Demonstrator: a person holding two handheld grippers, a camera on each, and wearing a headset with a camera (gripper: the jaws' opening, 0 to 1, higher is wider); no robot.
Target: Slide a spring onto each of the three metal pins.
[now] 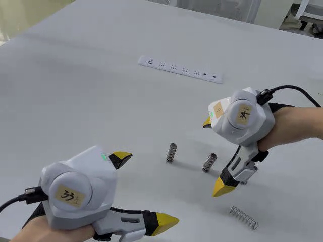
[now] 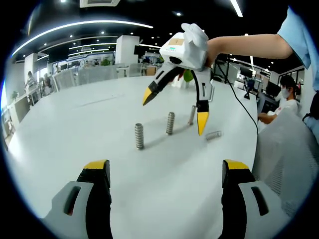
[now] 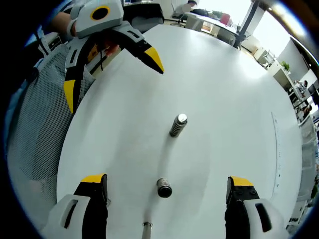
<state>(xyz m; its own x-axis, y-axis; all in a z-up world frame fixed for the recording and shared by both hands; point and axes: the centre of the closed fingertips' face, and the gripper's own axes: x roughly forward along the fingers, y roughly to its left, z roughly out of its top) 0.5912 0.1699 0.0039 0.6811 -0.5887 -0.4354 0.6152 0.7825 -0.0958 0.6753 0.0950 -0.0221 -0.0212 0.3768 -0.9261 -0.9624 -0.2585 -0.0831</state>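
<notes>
**Third spring awaiting pickup; two pins already loaded**

Two coil-covered uprights stand on the white tabletop (image 1: 75,101): the first sprung pin (image 1: 171,152) and, just to its right, the second sprung pin (image 1: 209,162). In the left gripper view a thinner, smooth-looking third pin (image 2: 192,114) stands in line beyond them, partly behind a jaw of the right gripper (image 2: 175,110); it appears bare, though it is small in that view. The loose spring (image 1: 244,217) lies on its side near the front edge of the head view, close to the right gripper's lower jaw tip and apart from the pins. A power strip (image 1: 180,69) lies well behind the work.

The right gripper hangs above the pins with its jaws spread wide and nothing between them. The left gripper (image 1: 146,189) hovers low at the near left, jaws likewise wide and empty.

Judged from this layout, the task is two-thirds done and the step in hand is fetching the last spring. The next move calls for closing a pair of jaws across the lying coil, turning it upright, and aligning its bore over the slender pin before lowering it.
</notes>
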